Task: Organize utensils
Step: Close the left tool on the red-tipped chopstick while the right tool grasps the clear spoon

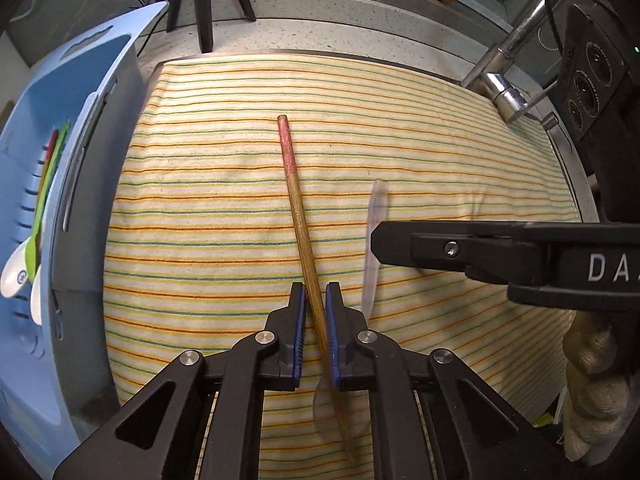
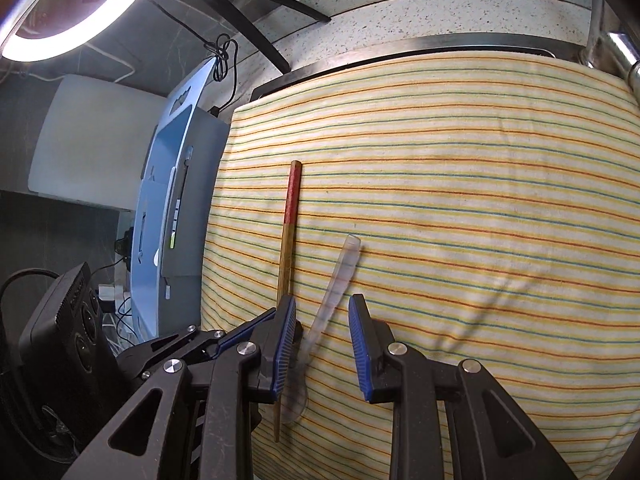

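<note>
Fingers point(image 1: 334, 332) pinch chopstick point(image 1: 298, 216) mid-towel point(image 1: 440, 140), edges far.

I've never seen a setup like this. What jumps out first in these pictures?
A striped cloth fills both views. On it, the left hand-held gripper is shut on a red-tipped wooden chopstick. The right hand-held gripper stands open around a clear plastic spoon, and a blue utensil rack waits at the cloth's left.
</note>
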A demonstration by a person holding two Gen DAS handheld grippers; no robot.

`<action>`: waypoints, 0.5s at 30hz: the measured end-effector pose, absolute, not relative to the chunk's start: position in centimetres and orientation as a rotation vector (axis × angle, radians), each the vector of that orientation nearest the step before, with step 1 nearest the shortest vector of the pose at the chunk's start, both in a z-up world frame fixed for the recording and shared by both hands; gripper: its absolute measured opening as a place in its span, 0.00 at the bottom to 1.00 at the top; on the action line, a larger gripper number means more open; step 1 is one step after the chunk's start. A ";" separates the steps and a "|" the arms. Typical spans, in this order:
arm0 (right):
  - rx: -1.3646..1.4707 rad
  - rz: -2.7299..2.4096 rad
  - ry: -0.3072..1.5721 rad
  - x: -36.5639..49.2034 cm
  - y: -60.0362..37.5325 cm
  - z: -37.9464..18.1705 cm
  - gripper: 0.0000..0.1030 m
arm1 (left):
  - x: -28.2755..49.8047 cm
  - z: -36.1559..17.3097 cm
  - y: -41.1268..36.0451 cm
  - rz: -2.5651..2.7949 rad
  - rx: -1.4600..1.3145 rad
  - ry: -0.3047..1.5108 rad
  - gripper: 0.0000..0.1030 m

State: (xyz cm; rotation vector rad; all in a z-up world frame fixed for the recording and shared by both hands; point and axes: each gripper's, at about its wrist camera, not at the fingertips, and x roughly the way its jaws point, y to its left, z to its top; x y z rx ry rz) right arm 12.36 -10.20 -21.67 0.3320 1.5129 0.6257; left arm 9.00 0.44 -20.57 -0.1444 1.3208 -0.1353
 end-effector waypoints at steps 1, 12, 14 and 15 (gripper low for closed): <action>0.328 0.625 1.518 12.2 -9.9 -21.8 0.24 | 9.0 -20.6 0.5 -0.136 -0.139 1.323 0.08; 0.226 0.588 1.532 11.0 -7.0 -22.9 0.23 | 7.6 -20.4 2.6 -0.156 -0.118 1.330 0.06; 0.165 0.582 1.516 10.8 -6.4 -22.7 0.18 | 7.4 -20.5 2.8 -0.160 -0.124 1.326 0.06; 0.132 0.578 1.508 10.7 -6.2 -22.7 0.16 | 7.2 -20.5 2.9 -0.162 -0.124 1.325 0.06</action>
